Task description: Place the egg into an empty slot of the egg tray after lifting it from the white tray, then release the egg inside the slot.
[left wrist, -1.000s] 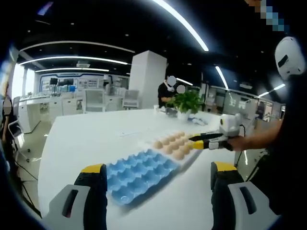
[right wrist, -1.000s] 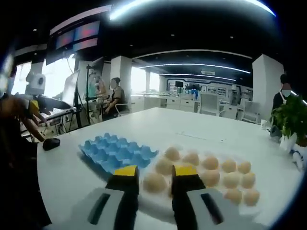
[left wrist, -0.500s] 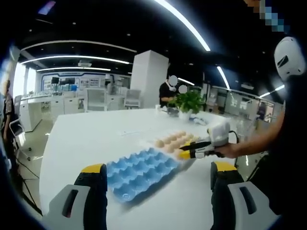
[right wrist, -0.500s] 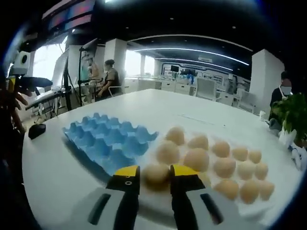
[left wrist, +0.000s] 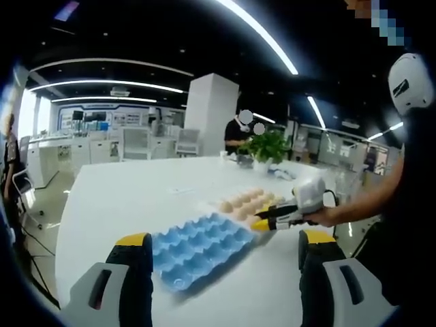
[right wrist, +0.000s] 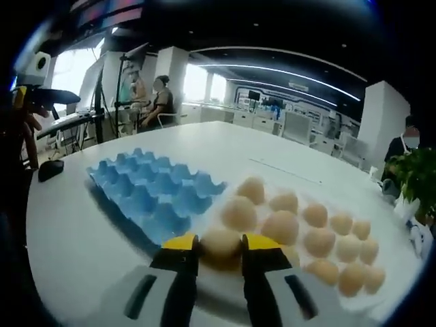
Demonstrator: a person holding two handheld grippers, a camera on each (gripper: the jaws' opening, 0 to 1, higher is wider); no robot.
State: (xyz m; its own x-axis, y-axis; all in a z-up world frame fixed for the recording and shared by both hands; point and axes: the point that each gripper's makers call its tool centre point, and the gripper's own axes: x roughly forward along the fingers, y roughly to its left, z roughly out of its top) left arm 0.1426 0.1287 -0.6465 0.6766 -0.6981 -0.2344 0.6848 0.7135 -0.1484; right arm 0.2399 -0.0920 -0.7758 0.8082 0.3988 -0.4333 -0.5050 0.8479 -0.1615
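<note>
A blue egg tray with empty slots lies on the white table just ahead of my left gripper. That gripper is open, its jaws wide apart with nothing between them. Beyond the blue tray, tan eggs sit in rows on the white tray. My right gripper reaches in from the right to the near end of those rows. In the right gripper view, the right gripper is shut on one egg at the white tray's near corner. The blue egg tray lies just to its left.
A potted plant stands at the table's far end, beyond the eggs. A small black object lies near the table edge, left of the blue tray. People sit at desks in the background. Bare table surrounds both trays.
The right gripper slid along the egg rows to their near end by the blue tray. Its jaws drew in onto one egg. The left gripper stayed put.
</note>
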